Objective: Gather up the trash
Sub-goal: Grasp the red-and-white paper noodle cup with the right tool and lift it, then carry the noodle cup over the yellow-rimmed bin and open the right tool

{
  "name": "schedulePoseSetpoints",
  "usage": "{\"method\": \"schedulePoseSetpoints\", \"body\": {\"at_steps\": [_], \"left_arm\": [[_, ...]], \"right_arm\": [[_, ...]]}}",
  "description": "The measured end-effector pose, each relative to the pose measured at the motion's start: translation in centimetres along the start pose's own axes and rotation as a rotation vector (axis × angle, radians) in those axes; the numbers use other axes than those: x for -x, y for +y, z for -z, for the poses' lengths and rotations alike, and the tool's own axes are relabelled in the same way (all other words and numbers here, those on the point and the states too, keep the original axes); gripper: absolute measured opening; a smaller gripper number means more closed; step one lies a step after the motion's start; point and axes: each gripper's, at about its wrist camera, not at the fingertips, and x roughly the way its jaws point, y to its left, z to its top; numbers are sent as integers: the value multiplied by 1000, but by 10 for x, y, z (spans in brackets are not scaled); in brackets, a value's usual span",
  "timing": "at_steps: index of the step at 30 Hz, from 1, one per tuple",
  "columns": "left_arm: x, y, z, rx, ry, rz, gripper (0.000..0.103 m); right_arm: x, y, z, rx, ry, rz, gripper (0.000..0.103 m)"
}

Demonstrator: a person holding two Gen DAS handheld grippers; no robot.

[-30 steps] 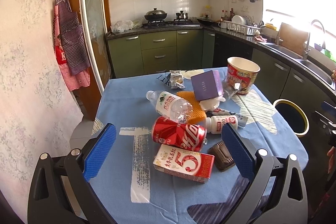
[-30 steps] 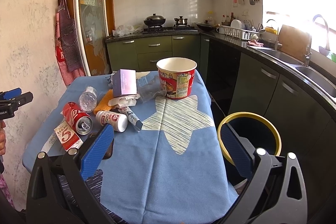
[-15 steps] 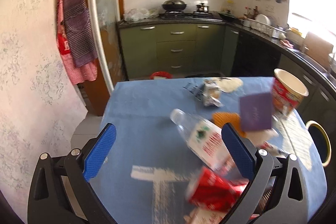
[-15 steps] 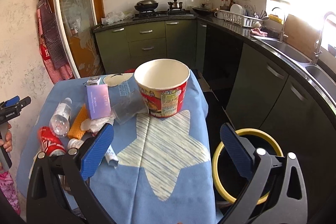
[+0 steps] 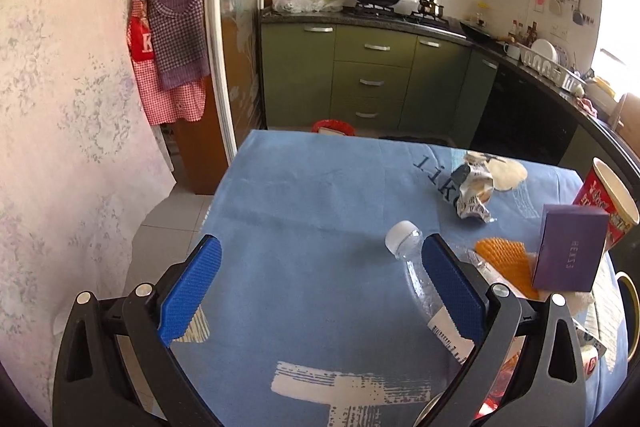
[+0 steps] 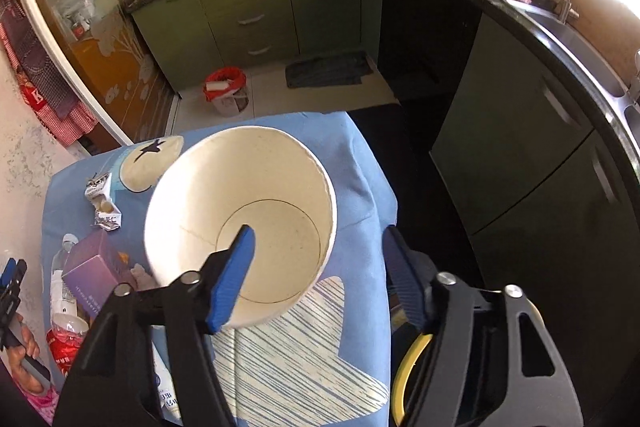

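Trash lies on a blue-clothed table (image 5: 312,195). In the left wrist view my open, empty left gripper (image 5: 320,283) hovers over bare cloth, its right finger beside a clear plastic bottle (image 5: 416,267). Further right lie a crumpled wrapper (image 5: 474,193), a purple box (image 5: 568,255), an orange piece (image 5: 504,259) and a red noodle cup (image 5: 608,203). In the right wrist view my open right gripper (image 6: 320,275) straddles the cup's near wall: the left finger is inside the empty white cup (image 6: 248,203), the right finger outside. The purple box (image 6: 96,275) and a crushed red can (image 6: 64,343) lie left.
A yellow-rimmed bin (image 6: 404,371) stands on the floor just right of the table. A red-lined waste basket (image 6: 226,93) sits by the green cabinets (image 5: 372,83). A wall with hanging aprons (image 5: 172,27) is on the left. A dark counter (image 6: 552,35) runs along the right.
My right gripper has moved forward and down onto the noodle cup, its left finger now inside the rim. My left gripper has swung left and forward, leaving the can and carton behind.
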Motion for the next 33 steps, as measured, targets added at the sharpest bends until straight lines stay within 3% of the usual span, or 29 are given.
{"method": "schedulePoseSetpoints", "body": {"at_steps": [2,7,11,16,21,28,33], "left_arm": [[-3,-3,3,-11,7,3,99],[-4,-8,8,-26,17,13,99],[-3,-8,10,-27,20,19,99],[0,-10,11,-38,17,16,99],[1,-9,12,-34,17,18,99],[6,-8,12,-35,9,24,99],[7,-14,12,-49,7,27,99]], "right_arm": [[-19,-5,-7,-25,62,-9,52],[-57,-11,-9,-59,165,-3,20],[-70,-10,-8,-70,200,-2,4],[-58,-9,-9,-78,174,-2,3],[-12,-31,-5,-117,102,-40,3],[53,-135,60,-294,41,4,3],[43,-215,125,-456,95,86,5]]}}
